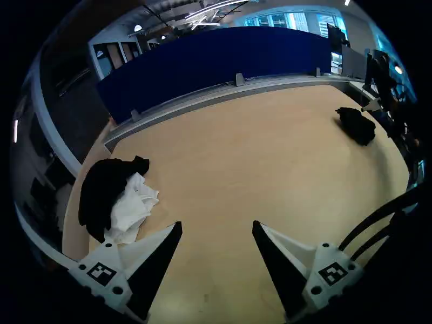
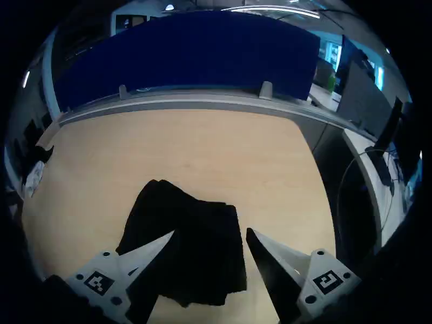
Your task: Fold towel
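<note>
A folded black towel [image 2: 189, 243] lies flat on the wooden table [image 2: 178, 156], right below my right gripper [image 2: 210, 233], which is open above its near part with nothing between the fingers. The same black towel [image 1: 356, 125] appears at the far right of the table in the left gripper view. My left gripper [image 1: 217, 225] is open over bare tabletop. To its left lies a heap of a black cloth [image 1: 105, 189] and a crumpled white towel [image 1: 132, 208] near the table's left edge.
A blue partition [image 1: 216, 65] on a grey rail runs along the table's far edge. A dark chair back [image 1: 383, 221] stands at the near right. Monitors and desk gear [image 2: 389, 151] sit beyond the table's right edge.
</note>
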